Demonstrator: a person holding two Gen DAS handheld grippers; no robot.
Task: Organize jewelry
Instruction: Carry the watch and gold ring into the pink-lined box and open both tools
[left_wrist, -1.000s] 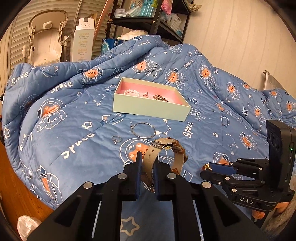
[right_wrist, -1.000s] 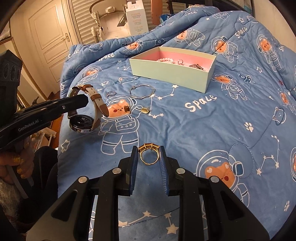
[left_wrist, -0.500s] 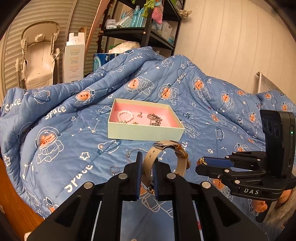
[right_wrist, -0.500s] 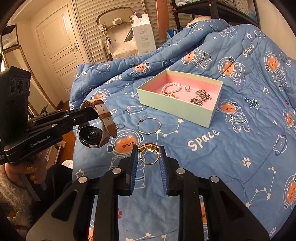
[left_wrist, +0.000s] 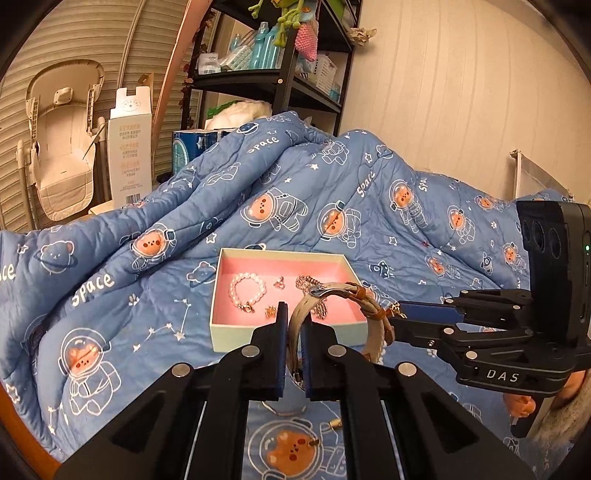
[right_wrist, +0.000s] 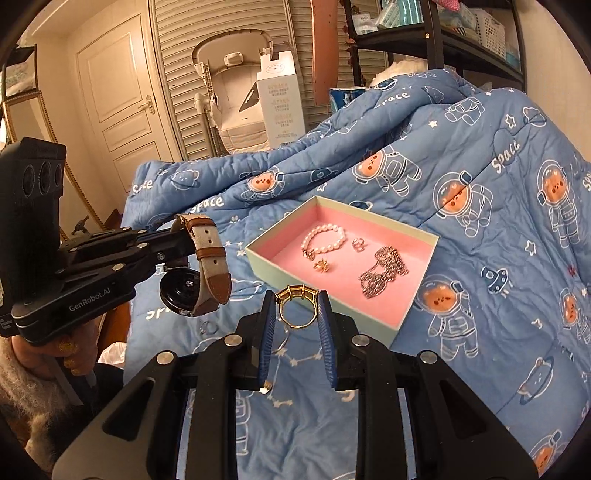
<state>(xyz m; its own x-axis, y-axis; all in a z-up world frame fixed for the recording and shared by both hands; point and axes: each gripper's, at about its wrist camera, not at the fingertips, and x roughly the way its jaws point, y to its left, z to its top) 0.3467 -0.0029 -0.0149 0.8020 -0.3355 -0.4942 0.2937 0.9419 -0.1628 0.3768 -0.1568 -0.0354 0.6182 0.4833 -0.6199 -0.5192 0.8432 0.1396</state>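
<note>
Blue quilt (right_wrist: 480, 258) below; left gripper (left_wrist: 294, 325) clamps watch (right_wrist: 201, 269), right gripper (right_wrist: 297, 317) pinches ring (right_wrist: 297, 308), both angled down twd box (right_wrist: 406, 314).

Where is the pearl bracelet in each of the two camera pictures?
Left wrist view: the pearl bracelet lies in the left part of the box, just above and left of the left gripper, which grips the watch.
Right wrist view: it lies toward the far left of the box, above the right gripper, which grips the gold ring.
Shared landmark: the chain pile beside it in the box.
</note>
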